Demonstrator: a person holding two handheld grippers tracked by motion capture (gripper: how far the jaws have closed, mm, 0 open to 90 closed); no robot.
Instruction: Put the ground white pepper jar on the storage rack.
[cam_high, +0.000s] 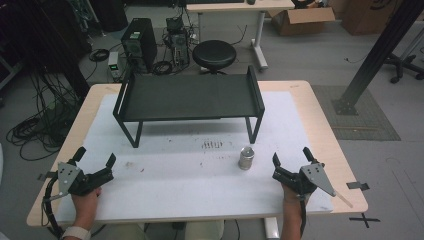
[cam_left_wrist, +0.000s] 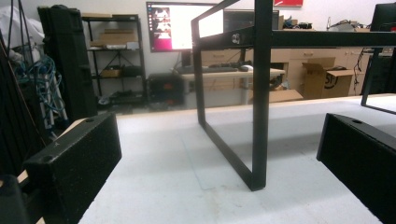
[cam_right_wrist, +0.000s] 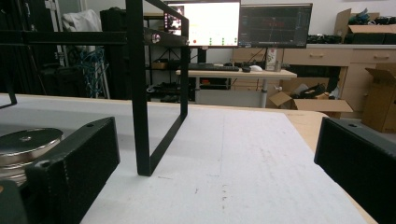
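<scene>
left hand-held gripper (cam_high: 95, 159): spread, empty | right hand-held gripper (cam_high: 291, 157): spread, empty | small silver metal cylinder (cam_high: 246, 158): upright on white worktop (cam_high: 190, 170), near right

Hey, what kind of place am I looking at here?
Likely a robotics or computer lab: lit monitors on a desk, computer towers with loose cables on the floor, cardboard boxes, and a work table bearing a black rack.

no readable text, labels or numbers
</scene>
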